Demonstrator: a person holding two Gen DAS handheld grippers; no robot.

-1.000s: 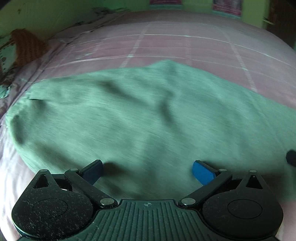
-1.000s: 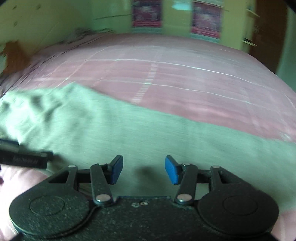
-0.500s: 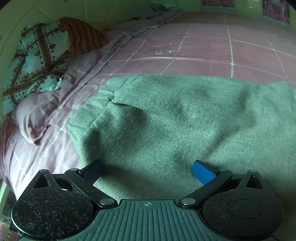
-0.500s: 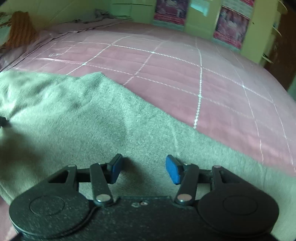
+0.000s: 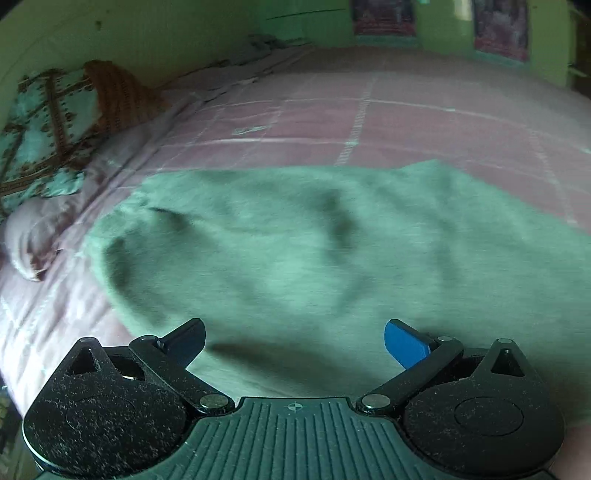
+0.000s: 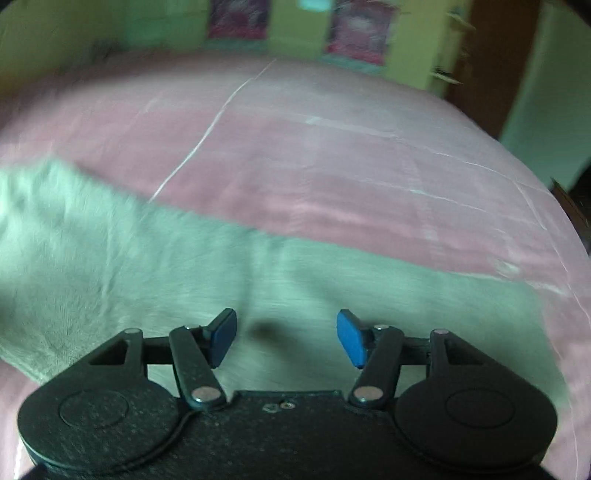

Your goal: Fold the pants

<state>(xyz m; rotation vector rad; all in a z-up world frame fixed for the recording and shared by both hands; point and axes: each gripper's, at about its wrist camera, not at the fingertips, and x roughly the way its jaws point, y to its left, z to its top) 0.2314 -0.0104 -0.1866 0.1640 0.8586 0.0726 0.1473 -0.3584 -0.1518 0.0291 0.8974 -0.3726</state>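
Green pants (image 5: 295, 251) lie spread across a pink checked bedsheet (image 5: 388, 122), with shallow wrinkles. In the left wrist view my left gripper (image 5: 295, 341) is open and empty, its blue pads just above the near part of the cloth. In the right wrist view the pants (image 6: 166, 266) run as a band from left to right over the sheet (image 6: 332, 147). My right gripper (image 6: 286, 338) is open and empty above that band. Both views are blurred by motion.
Patterned teal and orange pillows (image 5: 55, 122) and a bunched pink pillow (image 5: 29, 236) lie at the left of the bed. Green walls with posters (image 6: 354, 33) stand beyond the bed. A dark doorway (image 6: 491, 66) is at the right.
Both cameras swung: the left view turned right and pulled back a little, the right view swung right along the pants. Both grippers stayed open and empty.
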